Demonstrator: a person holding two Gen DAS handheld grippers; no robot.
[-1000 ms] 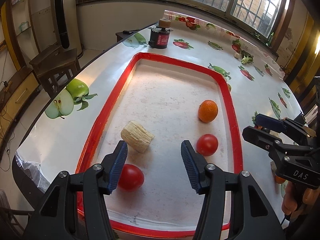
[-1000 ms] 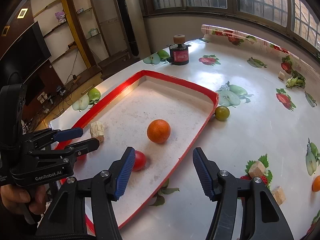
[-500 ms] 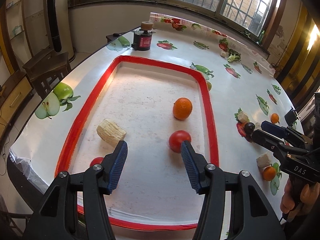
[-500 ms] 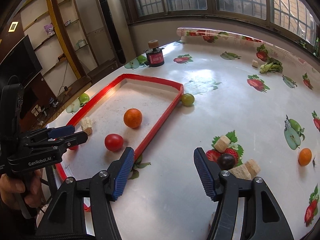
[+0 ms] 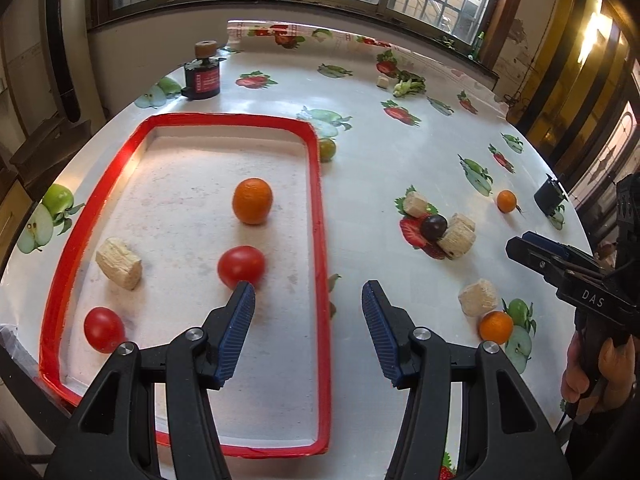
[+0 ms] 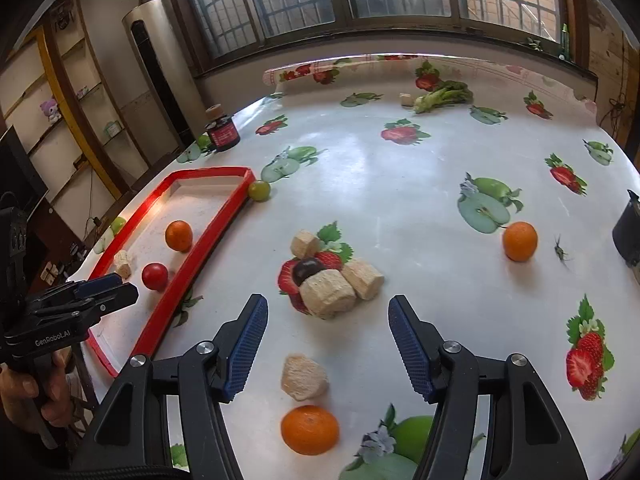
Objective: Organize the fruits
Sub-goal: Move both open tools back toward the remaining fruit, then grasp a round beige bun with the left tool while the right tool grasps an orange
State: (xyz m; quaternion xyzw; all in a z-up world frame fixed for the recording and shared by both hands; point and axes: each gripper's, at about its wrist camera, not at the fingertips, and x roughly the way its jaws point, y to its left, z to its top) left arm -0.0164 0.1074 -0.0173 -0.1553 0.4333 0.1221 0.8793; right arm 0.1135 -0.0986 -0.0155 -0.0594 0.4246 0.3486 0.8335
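A red-rimmed tray (image 5: pixel 320 216) holds an orange (image 5: pixel 252 200), two red tomatoes (image 5: pixel 241 266) (image 5: pixel 103 329) and a beige chunk (image 5: pixel 119 263). My left gripper (image 5: pixel 308 292) hangs open and empty over the tray's right rim. To the right, on the fruit-print tablecloth, my right gripper (image 6: pixel 328 304) is open and empty above a small orange (image 6: pixel 310 430) and a beige chunk (image 6: pixel 304 376). Just beyond its tips a dark plum (image 6: pixel 308 270) sits among beige chunks (image 6: pixel 362 276). Another orange (image 6: pixel 520 241) lies far right. A green fruit (image 6: pixel 259 191) rests against the tray's far corner.
A dark jar (image 5: pixel 202 76) stands at the table's far left, leafy greens (image 6: pixel 442 96) near the far edge, and a black object (image 6: pixel 628 232) at the right edge. A hand (image 5: pixel 600 372) holds the right gripper's handle. Shelves and windows stand beyond the table.
Both grippers have swung to the right: the left from over the tray's middle to its right rim, the right from the tray's edge out over the loose fruit. Neither has taken hold of anything.
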